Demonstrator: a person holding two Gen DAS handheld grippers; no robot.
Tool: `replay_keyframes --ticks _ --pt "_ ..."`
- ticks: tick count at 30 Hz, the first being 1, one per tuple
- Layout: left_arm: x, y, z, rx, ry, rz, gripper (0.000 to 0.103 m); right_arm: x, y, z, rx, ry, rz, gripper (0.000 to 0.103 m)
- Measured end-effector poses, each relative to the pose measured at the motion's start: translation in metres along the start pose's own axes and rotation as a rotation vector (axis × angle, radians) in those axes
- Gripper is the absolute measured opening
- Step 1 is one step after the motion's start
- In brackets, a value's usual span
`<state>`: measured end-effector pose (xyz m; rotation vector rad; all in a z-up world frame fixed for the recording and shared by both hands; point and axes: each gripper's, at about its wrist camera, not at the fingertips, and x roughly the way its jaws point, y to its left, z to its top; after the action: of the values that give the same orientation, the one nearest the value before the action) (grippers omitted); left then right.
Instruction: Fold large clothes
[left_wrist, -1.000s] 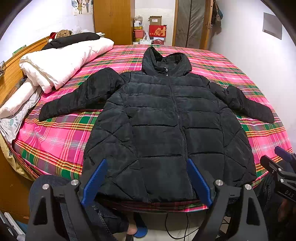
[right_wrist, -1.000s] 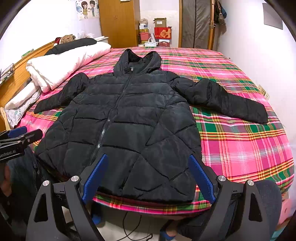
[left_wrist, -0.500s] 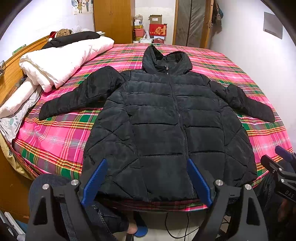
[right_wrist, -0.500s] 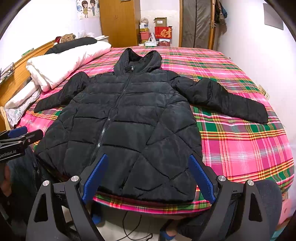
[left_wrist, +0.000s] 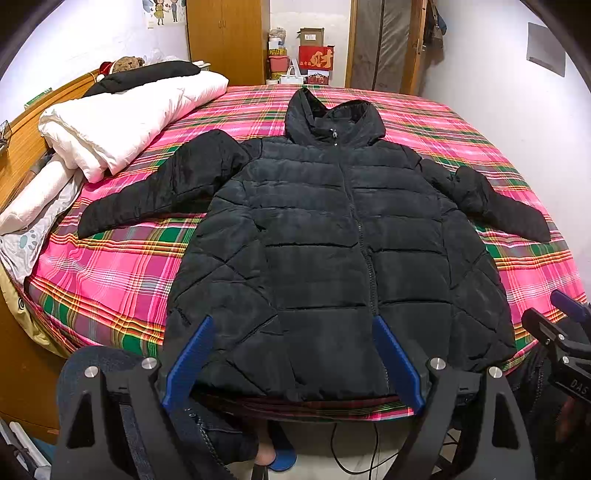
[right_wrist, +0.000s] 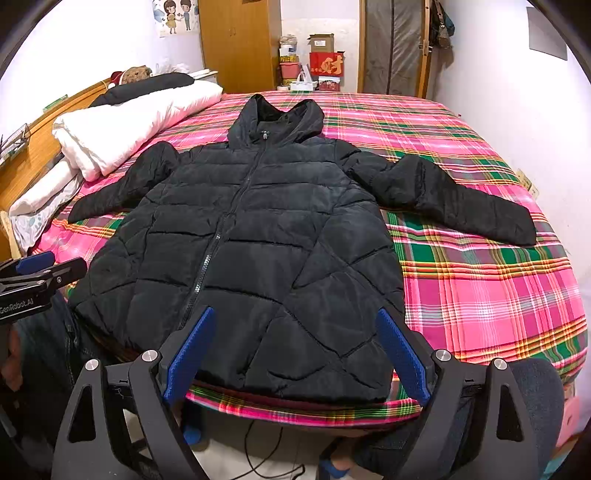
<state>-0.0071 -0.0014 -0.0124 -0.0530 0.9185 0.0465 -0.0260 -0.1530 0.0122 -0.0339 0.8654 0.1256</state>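
Observation:
A black quilted hooded puffer jacket (left_wrist: 332, 251) lies flat, zipped and face up on the pink plaid bed (left_wrist: 110, 273), hood to the far side, both sleeves spread outward. It also shows in the right wrist view (right_wrist: 258, 251). My left gripper (left_wrist: 293, 339) is open and empty, held just in front of the jacket's hem at its left half. My right gripper (right_wrist: 295, 332) is open and empty, in front of the hem at its right half. Each gripper shows at the edge of the other's view.
A folded white duvet (left_wrist: 125, 122) with a black pillow and rolled bedding lies along the bed's left side by the wooden headboard (left_wrist: 14, 155). A wardrobe (left_wrist: 225, 40) and boxes stand behind the bed. A white wall runs along the right. A cable lies on the floor below.
Both grippers have lifted and tilted very slightly, so the jacket sits a little lower in view. Nothing on the bed has moved.

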Motion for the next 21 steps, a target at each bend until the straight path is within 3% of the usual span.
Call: replay_keyframes --ticks 12,21 --pt "0.017 0.009 0.009 -0.031 0.032 -0.021 0.088 0.009 0.002 0.0 0.009 0.001 0.019 0.089" --pt "0.048 0.043 0.037 -0.109 0.045 -0.046 0.088 0.037 0.013 0.029 -0.025 0.028 0.041 0.089"
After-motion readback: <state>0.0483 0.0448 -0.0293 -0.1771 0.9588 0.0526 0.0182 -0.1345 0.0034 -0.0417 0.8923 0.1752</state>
